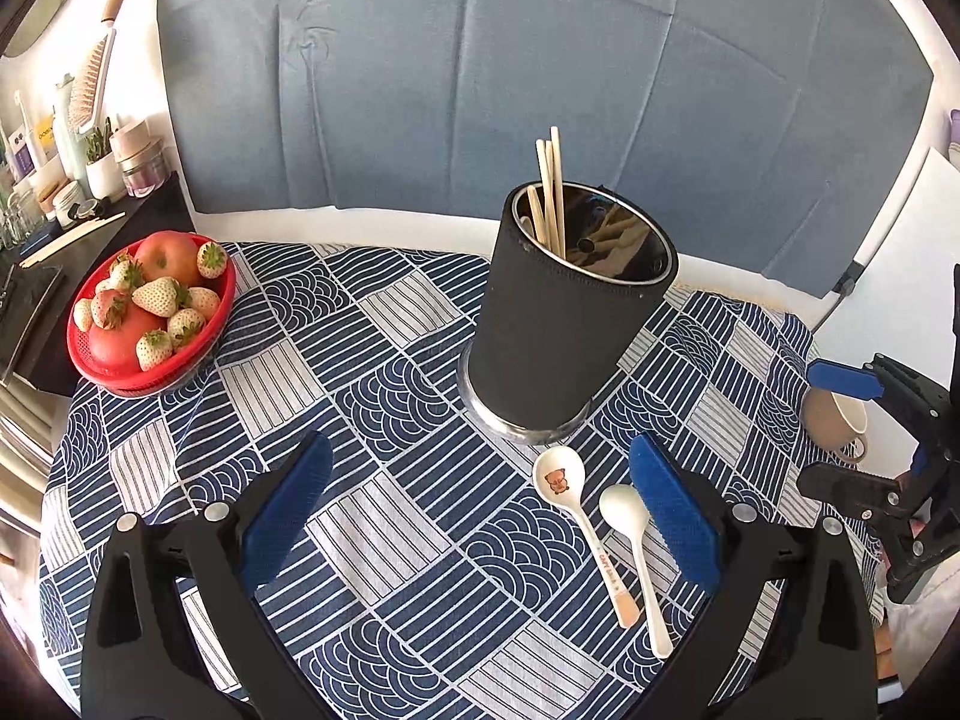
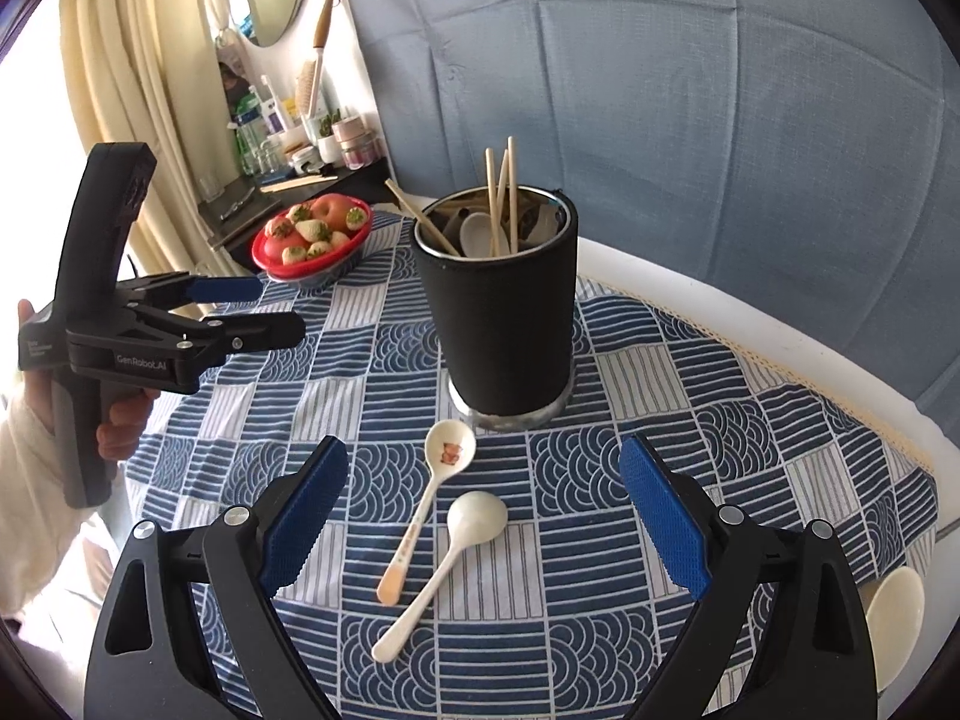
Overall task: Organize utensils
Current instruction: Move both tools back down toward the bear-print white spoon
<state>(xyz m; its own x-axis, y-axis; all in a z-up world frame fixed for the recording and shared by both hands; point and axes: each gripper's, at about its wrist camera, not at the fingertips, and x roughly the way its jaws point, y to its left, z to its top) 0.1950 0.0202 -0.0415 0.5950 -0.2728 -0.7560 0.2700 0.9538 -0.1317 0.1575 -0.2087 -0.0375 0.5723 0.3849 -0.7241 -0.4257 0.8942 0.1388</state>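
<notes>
Both claws hover with their jaws spread, holding nothing: the right claw (image 2: 483, 525) above two spoons, the left claw (image 1: 480, 513) just left of them. The plain white spoon (image 2: 447, 558) and bear-printed spoon (image 2: 433, 489) lie side by side on the patterned tabletop (image 2: 660, 372). Beyond stands one black holder (image 2: 501, 306) with four chopsticks (image 2: 501, 198). Farthest, one red fruit basket (image 1: 153, 312).

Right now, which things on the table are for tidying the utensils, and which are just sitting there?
For the job:
bear spoon
white spoon
holder
chopsticks already in the holder

Just sitting there:
fruit bowl
cup
tablecloth

Both grippers, left and right, are open and hold nothing.
</notes>
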